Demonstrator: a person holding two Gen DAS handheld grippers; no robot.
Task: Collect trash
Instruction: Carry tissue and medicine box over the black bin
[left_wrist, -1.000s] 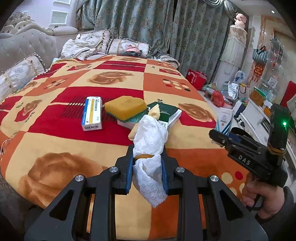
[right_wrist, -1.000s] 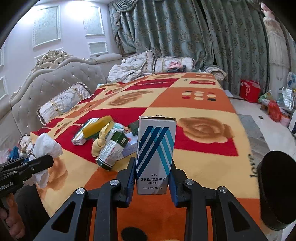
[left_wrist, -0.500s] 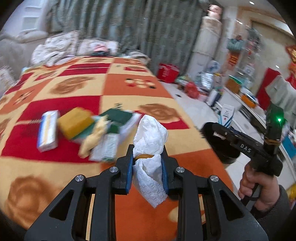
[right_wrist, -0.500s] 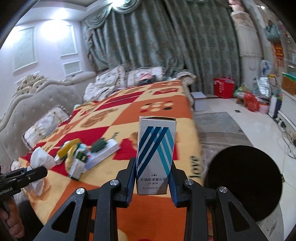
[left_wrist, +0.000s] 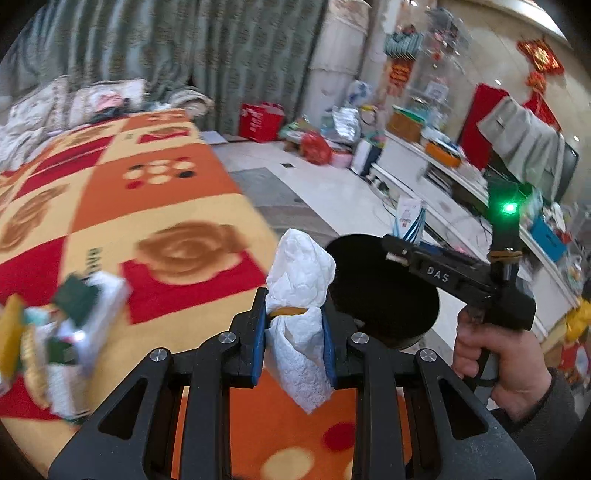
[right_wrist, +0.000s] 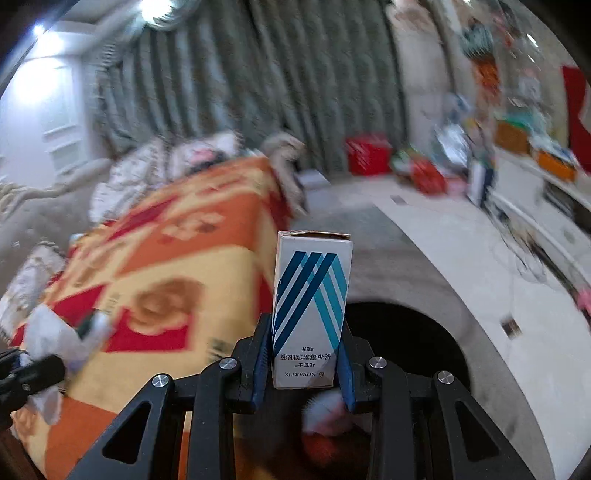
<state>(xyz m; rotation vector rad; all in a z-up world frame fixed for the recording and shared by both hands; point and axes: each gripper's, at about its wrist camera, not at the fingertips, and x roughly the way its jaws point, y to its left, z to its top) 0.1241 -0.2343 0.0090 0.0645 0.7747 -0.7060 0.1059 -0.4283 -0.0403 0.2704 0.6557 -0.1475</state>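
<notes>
My left gripper (left_wrist: 293, 334) is shut on a crumpled white tissue (left_wrist: 301, 284) and holds it above the bed's edge, just left of a round black bin (left_wrist: 384, 291). My right gripper (right_wrist: 304, 354) is shut on a white medicine box with blue stripes (right_wrist: 312, 314), held upright over the same black bin (right_wrist: 406, 332). In the left wrist view the right gripper (left_wrist: 400, 249) reaches over the bin with the box (left_wrist: 408, 218). In the right wrist view the tissue (right_wrist: 51, 332) shows at the left edge.
The bed with the red, orange and yellow blanket (left_wrist: 155, 206) fills the left. A blurred pile of boxes and a sponge (left_wrist: 59, 332) lies on it at the left. A white cabinet (left_wrist: 424, 166), a red bag (left_wrist: 260, 122) and floor clutter stand on the right.
Both grippers have swung right, away from the pile on the bed and toward the black bin. Each keeps hold of its item. The right gripper now sits over the bin.
</notes>
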